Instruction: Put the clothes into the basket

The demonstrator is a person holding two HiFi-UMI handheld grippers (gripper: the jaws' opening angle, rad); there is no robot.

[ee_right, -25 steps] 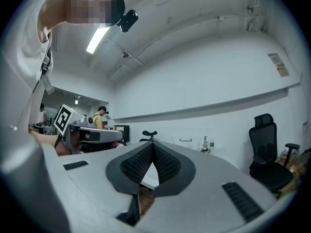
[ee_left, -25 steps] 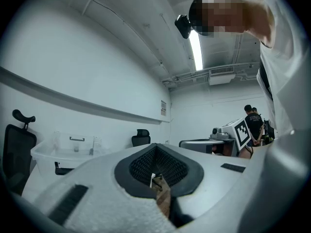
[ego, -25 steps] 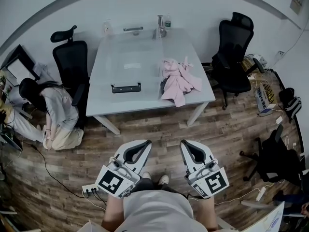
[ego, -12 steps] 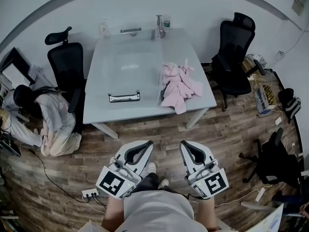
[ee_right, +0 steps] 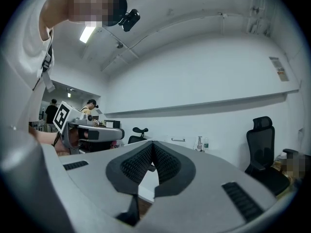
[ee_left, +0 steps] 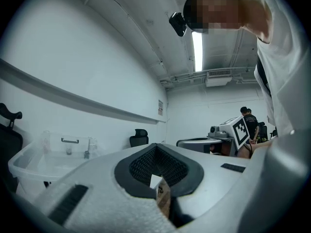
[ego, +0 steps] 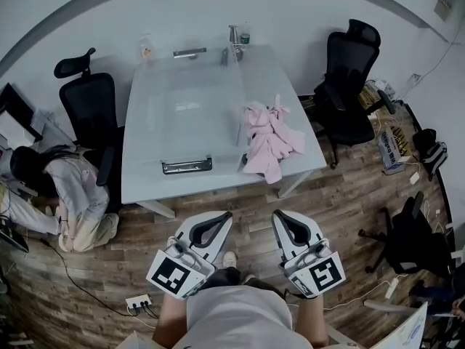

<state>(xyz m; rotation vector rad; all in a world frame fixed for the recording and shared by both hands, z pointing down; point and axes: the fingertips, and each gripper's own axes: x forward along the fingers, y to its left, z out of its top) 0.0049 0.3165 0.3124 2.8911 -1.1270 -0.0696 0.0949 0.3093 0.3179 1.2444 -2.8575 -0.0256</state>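
Wood-plank floor, white wall behind. White table sits upper centre of the head view. Clear basket with metal handles stands on the table's left and middle part; nothing seen inside it.

Pink clothes: crumpled heap on the table top, right of centre, up against the basket's right wall and outside the basket. Cannot tell if any fold hangs over the rim.

Left gripper: bottom centre, above the floor, well apart from the table. Jaws closed tip to tip, nothing between them.

Right gripper: just beside the left one, same pose, pointing toward the table. Jaws clenched together, empty.

Black office chair at the table's left side, second black chair at its right. Person crouched on the floor at left edge. Power strip on the floor, lower left.
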